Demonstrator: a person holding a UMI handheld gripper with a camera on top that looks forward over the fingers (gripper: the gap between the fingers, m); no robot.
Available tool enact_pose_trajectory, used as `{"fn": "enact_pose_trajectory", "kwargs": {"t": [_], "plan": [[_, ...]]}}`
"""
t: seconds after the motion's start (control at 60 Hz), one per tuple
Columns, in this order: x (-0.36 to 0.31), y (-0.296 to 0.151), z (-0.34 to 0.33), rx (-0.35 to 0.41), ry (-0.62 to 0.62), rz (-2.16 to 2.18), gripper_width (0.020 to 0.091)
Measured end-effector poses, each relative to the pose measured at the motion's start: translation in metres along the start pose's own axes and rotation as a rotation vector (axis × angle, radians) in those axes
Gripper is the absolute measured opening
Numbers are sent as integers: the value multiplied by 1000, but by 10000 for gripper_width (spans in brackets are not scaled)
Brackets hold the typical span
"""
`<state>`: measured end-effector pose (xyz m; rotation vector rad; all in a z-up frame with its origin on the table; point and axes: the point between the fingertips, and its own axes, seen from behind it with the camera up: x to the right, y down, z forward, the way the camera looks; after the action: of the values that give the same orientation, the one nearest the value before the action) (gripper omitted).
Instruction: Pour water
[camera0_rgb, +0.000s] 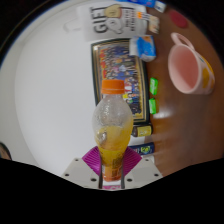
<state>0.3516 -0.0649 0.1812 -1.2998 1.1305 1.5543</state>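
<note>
Magenta pads (93, 158) of the gripper (112, 168) sit at the bottom centre of the frame, closed against the lower body of a clear plastic bottle (113, 128); both fingers appear to press on it, so the bottle reads as gripped rather than merely standing between them. It rises upright from the fingers to the middle of the frame, holding yellow-orange liquid to roughly 2 thirds of its height, with an orange cap (112, 87) on top; whether that cap is screwed tight cannot be told.

Judged from its look, the bottle is thin-walled and light, its weight mostly the liquid; the wall will likely dent under a hard squeeze and the smooth plastic may slip, so a firm hold low on the body, as now, seems right, and tilting will shift the load toward the neck.

A pink cup (185, 66) lies at the upper right of the frame, well apart from the bottle, its mouth facing the camera; it is the likely target. Behind the bottle stands a colourful printed box (128, 62), close enough to foul a sideways swing; more packaging with lettering (105, 20) shows at the upper centre; the white table (45, 110) fills the left.
</note>
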Motion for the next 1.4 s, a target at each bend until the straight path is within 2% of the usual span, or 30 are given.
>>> {"fn": "enact_pose_trajectory", "kwargs": {"t": [0.2, 0.3, 0.533, 0.717, 0.833, 0.9, 1.017, 1.15, 1.283, 1.4], "plan": [[34, -48, -16, 55, -25, 423, 238], [47, -58, -18, 47, -13, 485, 238], [35, -51, -15, -50, 38, 426, 237], [5, -49, -26, -144, 140, -38, 238], [-23, -96, -39, -130, 178, -474, 238], [-42, -126, -48, -90, 222, -730, 237], [-57, -204, -70, 0, 309, -1129, 238], [-37, -286, -96, 79, 431, -1433, 237], [22, -345, -115, 62, 552, -1566, 237], [74, -371, -123, 28, 602, -1566, 236]]}}
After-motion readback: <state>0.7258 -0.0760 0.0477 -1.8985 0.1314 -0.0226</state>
